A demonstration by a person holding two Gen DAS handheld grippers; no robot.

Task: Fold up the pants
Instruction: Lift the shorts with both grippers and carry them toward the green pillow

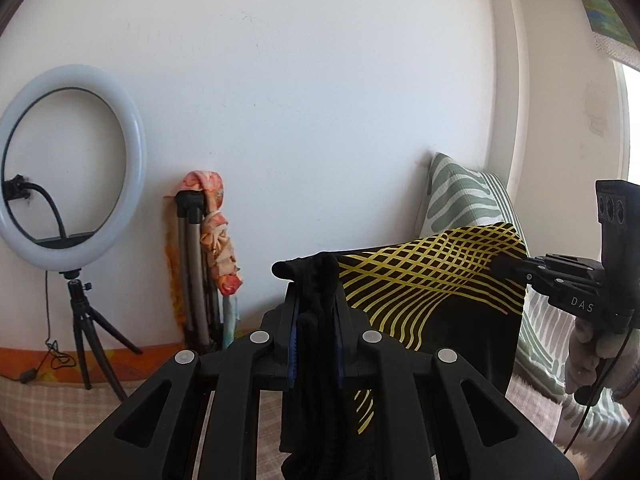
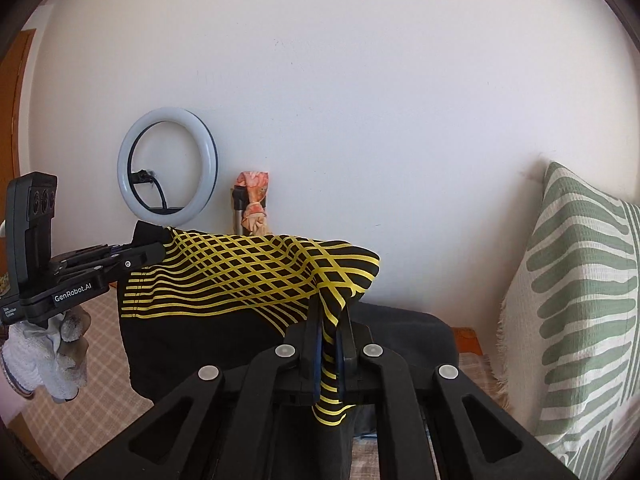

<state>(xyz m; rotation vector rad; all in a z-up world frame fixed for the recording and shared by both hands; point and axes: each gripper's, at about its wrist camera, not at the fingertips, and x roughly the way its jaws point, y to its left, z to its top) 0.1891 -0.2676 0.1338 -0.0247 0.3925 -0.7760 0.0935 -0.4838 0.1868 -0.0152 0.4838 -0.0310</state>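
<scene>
While both fingers [image 1: 338, 312] clamp pants [image 2: 240, 276], stretched betw. grippers

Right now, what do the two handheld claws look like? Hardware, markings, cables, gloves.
Both are matte black plastic linkage claws with round silver pivot pins and blue pads. The left claw carries white "GenRobot.AI" lettering and an upright black camera block. The right claw reads "DAS", with a thin black cable trailing below. Each hand wears a pale knit glove.

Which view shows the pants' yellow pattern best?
Right wrist view: the pants span the frame between both claws, the yellow pattern mostly unobstructed. In the left wrist view, the pants show partly; dark bunched fabric in the left claw covers some.
</scene>
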